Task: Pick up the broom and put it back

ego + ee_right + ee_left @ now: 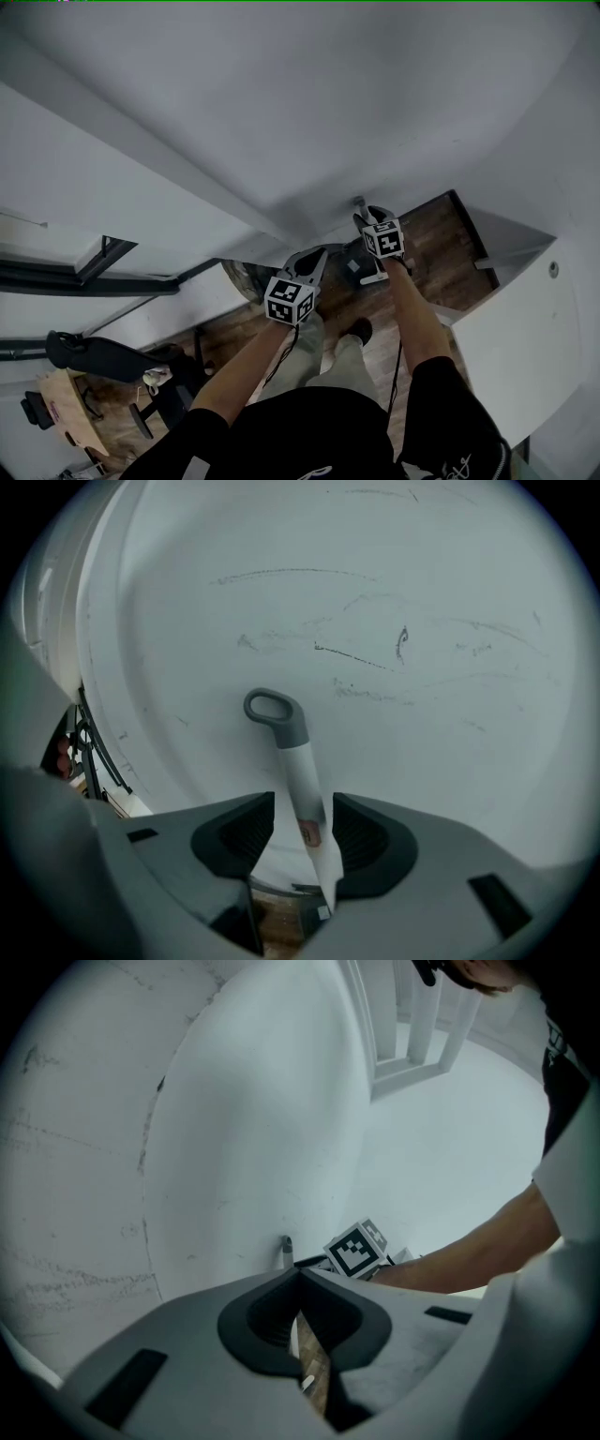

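The broom has a white handle ending in a grey loop, and it stands close to the white wall. Its top also shows as the grey handle tip and, from the left gripper view, as the same tip. My right gripper is open around the handle near its top, with a slim gap on each side. The handle leans toward the right jaw. In the head view the right gripper is at the wall. My left gripper is shut and empty, just left of and lower than the right one.
The white wall meets a corner right in front. Wooden floor lies below, with a white cabinet to the right. A black chair and desk clutter sit at the lower left. A window frame shows in the left gripper view.
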### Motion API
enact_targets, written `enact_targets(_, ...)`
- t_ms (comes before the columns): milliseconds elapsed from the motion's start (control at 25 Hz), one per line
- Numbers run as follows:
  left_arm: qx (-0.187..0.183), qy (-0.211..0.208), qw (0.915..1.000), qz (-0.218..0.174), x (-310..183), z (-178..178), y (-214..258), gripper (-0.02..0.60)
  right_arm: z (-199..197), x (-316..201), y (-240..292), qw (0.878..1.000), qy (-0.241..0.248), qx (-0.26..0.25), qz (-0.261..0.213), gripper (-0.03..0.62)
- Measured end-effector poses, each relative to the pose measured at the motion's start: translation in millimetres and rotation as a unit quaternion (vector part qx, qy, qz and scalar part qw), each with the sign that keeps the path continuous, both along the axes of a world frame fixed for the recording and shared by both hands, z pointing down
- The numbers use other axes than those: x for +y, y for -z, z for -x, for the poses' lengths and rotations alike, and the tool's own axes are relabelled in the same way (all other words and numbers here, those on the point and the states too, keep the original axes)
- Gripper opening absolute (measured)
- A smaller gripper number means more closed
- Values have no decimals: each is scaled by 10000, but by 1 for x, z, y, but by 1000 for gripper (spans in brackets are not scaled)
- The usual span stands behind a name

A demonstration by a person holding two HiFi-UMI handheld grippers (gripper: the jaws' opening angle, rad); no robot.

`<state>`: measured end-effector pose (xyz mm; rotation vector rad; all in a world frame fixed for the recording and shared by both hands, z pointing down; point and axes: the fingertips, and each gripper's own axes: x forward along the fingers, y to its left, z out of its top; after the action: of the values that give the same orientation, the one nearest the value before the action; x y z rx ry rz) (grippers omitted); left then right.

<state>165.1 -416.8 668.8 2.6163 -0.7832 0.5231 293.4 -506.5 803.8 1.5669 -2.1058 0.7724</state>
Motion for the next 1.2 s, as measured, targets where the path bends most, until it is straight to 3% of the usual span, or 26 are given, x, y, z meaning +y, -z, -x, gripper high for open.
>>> enact_targets(80, -38, 16, 10000, 10, 1, 3, 0, 17, 1, -5, -1, 9999, -46, 13, 97, 199)
enact_targets(160, -79, -10, 10000, -21, 1, 5, 2, 17, 1, -7, -2, 9998, -64, 75, 174, 135)
enact_targets(280, -88, 1, 9999, -78, -3, 6, 7, 17, 2, -3, 0, 9991, 87, 379, 142, 120)
enact_targets(760, 66, 101, 9999, -72, 4, -6, 19, 17, -30, 61, 25, 9980, -149, 611, -72, 114)
enact_targets(1200, 171, -265, 9993, -198, 34, -41, 41, 17, -83, 149, 59, 9954, -670, 669, -119, 114)
